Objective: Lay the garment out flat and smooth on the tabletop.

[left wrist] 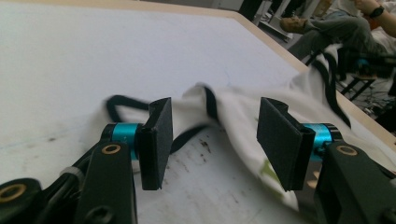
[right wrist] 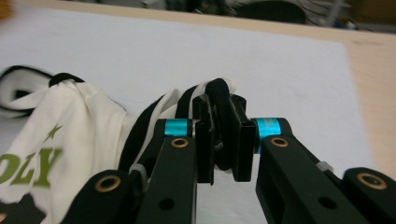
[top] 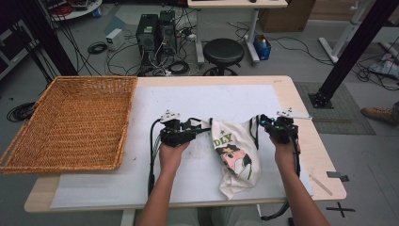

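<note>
Now | white printed bag crumpled, black straps | right gripper fingers clamped on strap | left gripper fingers apart

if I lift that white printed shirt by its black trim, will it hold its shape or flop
Probably flop: the shirt already lies crumpled and sagging. It looks light, thin cloth. The right gripper pinches its black trim, so the rest would likely dangle.

White bag: green letters "DLY", possibly end of longer word.
</note>
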`<state>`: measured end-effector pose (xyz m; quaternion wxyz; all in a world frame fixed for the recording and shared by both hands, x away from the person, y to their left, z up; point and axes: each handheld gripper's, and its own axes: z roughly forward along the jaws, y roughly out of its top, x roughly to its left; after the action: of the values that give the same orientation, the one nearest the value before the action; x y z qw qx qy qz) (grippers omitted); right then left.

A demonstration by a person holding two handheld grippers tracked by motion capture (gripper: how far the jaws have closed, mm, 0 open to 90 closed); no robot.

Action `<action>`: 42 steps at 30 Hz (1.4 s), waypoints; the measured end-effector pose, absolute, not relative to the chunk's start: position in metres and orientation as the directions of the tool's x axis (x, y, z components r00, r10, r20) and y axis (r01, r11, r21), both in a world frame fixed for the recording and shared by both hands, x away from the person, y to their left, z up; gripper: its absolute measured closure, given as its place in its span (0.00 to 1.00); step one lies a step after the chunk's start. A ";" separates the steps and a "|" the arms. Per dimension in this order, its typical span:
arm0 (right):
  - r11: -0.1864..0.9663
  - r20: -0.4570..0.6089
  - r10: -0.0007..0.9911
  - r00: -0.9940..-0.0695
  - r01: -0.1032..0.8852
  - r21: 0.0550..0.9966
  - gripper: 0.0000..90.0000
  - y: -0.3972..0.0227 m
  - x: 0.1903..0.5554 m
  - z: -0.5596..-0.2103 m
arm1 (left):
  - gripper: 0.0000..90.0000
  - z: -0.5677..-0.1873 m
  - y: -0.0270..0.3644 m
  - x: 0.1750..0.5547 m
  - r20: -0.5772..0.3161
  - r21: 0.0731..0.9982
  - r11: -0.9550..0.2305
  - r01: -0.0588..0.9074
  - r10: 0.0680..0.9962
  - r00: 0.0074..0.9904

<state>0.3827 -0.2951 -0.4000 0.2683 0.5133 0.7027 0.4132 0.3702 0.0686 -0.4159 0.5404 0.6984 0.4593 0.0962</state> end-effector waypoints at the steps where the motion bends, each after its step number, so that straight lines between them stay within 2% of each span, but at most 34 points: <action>1: 0.129 0.046 0.947 -0.317 0.510 0.850 0.82 -0.297 0.384 -0.401 | 0.51 -0.418 0.063 0.370 -0.366 0.838 -0.007 0.546 0.735 0.571; 3: 0.105 0.061 0.953 -0.295 0.513 0.852 0.63 -0.300 0.381 -0.403 | 0.51 -0.423 0.048 0.370 -0.375 0.821 -0.047 0.569 0.706 0.600; 4: 0.088 0.065 0.959 -0.274 0.512 0.855 0.60 -0.301 0.377 -0.403 | 0.51 -0.427 0.040 0.371 -0.380 0.811 -0.067 0.581 0.694 0.611; 10: 0.038 0.127 0.951 -0.282 0.514 0.857 0.58 -0.315 0.353 -0.407 | 0.50 -0.449 -0.007 0.376 -0.394 0.740 -0.177 0.649 0.668 0.631; 11: 0.037 0.134 0.948 -0.287 0.520 0.853 0.58 -0.317 0.349 -0.409 | 0.58 -0.450 -0.012 0.376 -0.378 0.733 -0.200 0.651 0.675 0.633; 13: 0.042 0.149 0.940 -0.308 0.536 0.843 0.58 -0.318 0.343 -0.415 | 0.93 -0.449 -0.016 0.373 -0.335 0.750 -0.227 0.622 0.681 0.652; 14: 0.047 0.150 0.938 -0.313 0.543 0.838 0.58 -0.319 0.341 -0.418 | 0.97 -0.447 -0.014 0.373 -0.340 0.762 -0.209 0.613 0.677 0.653; 17: 0.040 0.173 0.931 -0.321 0.563 0.826 0.58 -0.322 0.336 -0.424 | 0.97 -0.430 0.009 0.371 -0.352 0.811 -0.128 0.572 0.673 0.650; 20: 0.068 0.184 0.911 -0.368 0.575 0.815 0.58 -0.314 0.336 -0.427 | 0.97 -0.415 0.043 0.370 -0.348 0.846 -0.048 0.531 0.705 0.618; 25: 0.159 0.176 0.853 -0.491 0.566 0.809 0.59 -0.270 0.336 -0.425 | 0.97 -0.406 0.098 0.365 -0.350 0.862 0.050 0.504 0.778 0.522; 27: 0.173 0.202 0.812 -0.548 0.557 0.813 0.59 -0.249 0.335 -0.424 | 0.97 -0.405 0.116 0.363 -0.368 0.861 0.094 0.501 0.794 0.485; 29: 0.167 0.259 0.747 -0.613 0.549 0.819 0.58 -0.230 0.336 -0.424 | 0.97 -0.406 0.124 0.363 -0.355 0.858 0.081 0.507 0.806 0.473; 32: 0.164 0.286 0.672 -0.683 0.513 0.842 0.55 -0.203 0.335 -0.419 | 0.97 -0.406 0.129 0.363 -0.347 0.862 0.082 0.501 0.815 0.464; 34: 0.216 0.246 0.665 -0.705 0.497 0.841 0.55 -0.185 0.336 -0.417 | 0.97 -0.406 0.131 0.366 -0.359 0.865 0.105 0.490 0.812 0.460; 35: 0.282 0.205 0.675 -0.709 0.504 0.817 0.59 -0.175 0.339 -0.420 | 0.97 -0.406 0.130 0.367 -0.366 0.864 0.112 0.492 0.809 0.460; 36: 0.324 0.204 0.668 -0.716 0.526 0.786 0.77 -0.168 0.343 -0.425 | 0.97 -0.406 0.127 0.369 -0.363 0.865 0.106 0.490 0.807 0.467; 37: 0.352 0.203 0.651 -0.731 0.528 0.772 0.90 -0.165 0.345 -0.429 | 0.97 -0.406 0.124 0.370 -0.359 0.867 0.102 0.488 0.807 0.470; 38: 0.379 0.158 0.654 -0.739 0.502 0.777 0.94 -0.163 0.344 -0.429 | 0.93 -0.406 0.121 0.371 -0.357 0.869 0.104 0.483 0.807 0.470; 40: 0.360 0.120 0.673 -0.730 0.464 0.810 0.95 -0.171 0.340 -0.423 | 0.70 -0.407 0.118 0.372 -0.378 0.865 0.134 0.484 0.807 0.453; 42: 0.314 0.088 0.716 -0.692 0.433 0.845 0.95 -0.188 0.336 -0.413 | 0.57 -0.408 0.116 0.374 -0.401 0.855 0.157 0.493 0.804 0.439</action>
<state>0.3365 -0.1880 -0.4129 0.1536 0.3609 0.7959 0.4613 0.3739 0.1163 -0.4084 0.5632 0.6344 0.5112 0.1378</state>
